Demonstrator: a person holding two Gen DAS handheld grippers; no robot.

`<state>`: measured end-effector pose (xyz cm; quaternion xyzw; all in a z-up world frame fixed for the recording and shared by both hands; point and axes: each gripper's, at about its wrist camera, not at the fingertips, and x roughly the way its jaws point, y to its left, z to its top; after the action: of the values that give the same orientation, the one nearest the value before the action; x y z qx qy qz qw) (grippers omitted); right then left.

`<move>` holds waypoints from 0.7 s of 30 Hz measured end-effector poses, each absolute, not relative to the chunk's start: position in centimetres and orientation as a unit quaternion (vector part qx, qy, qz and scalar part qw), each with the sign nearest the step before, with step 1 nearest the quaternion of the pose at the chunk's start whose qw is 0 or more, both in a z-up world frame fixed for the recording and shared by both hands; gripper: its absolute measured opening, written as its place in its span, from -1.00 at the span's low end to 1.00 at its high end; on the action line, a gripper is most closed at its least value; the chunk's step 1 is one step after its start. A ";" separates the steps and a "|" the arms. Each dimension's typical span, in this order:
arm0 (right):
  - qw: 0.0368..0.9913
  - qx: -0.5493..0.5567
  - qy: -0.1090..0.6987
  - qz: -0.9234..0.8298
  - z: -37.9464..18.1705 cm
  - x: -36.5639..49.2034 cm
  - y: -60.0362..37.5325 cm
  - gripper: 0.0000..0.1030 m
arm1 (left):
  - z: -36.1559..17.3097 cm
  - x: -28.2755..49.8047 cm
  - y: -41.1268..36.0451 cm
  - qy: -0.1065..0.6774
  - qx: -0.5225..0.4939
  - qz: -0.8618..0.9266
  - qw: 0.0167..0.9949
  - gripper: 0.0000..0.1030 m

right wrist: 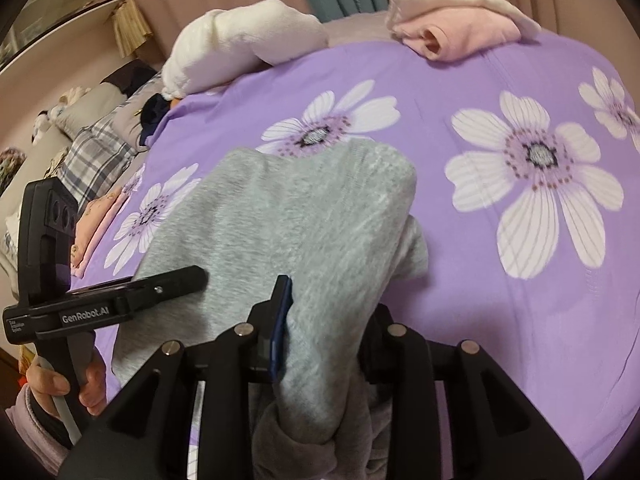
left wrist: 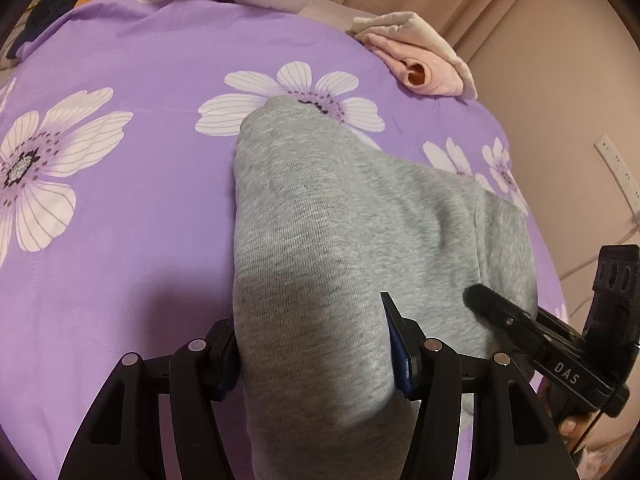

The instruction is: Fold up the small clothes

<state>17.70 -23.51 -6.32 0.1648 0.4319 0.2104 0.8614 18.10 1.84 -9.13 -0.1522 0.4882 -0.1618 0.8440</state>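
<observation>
The left gripper has its 2 fingers clamped on a thick fold of the grey garment, 1 pad pressed into each side of the bunched cloth. The right gripper also has grey cloth between its fingers; the left pad lies against the fabric, but the right pad is hidden behind the fold, so whether that grip is tight I cannot tell.

Taking the grey garment as the landmark: it lies on the purple flowered bedsheet, lifted at its near edge by both grippers and draping away from them to a rounded far end resting on a white flower print. The 2 grippers sit side by side at that near edge, each visible in the other's view. A hand wraps the left gripper's handle just beside the garment's near left corner.

Beyond the garment's far right, well apart from it, folded pink and cream clothes sit at the bed's edge. Beyond its far left lies a white plush bundle.
</observation>
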 end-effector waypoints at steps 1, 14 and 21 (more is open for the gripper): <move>0.859 0.170 0.436 0.207 -6.6 17.6 -23.7 -0.32 | -9.2 18.0 1.9 0.489 -0.150 -0.162 0.844 0.13; 0.872 0.190 0.433 0.130 -6.3 15.6 -26.0 0.23 | -5.2 14.1 2.3 0.430 -0.037 -0.117 0.894 0.20; 0.899 0.167 0.390 0.108 -3.4 13.8 -26.6 0.23 | -3.4 11.8 2.1 0.397 -0.014 -0.136 0.907 0.20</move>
<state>13.82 -26.61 -3.39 0.1675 0.3896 0.1076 0.8992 11.76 2.09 -3.35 -0.0145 0.3974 -0.1360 0.9074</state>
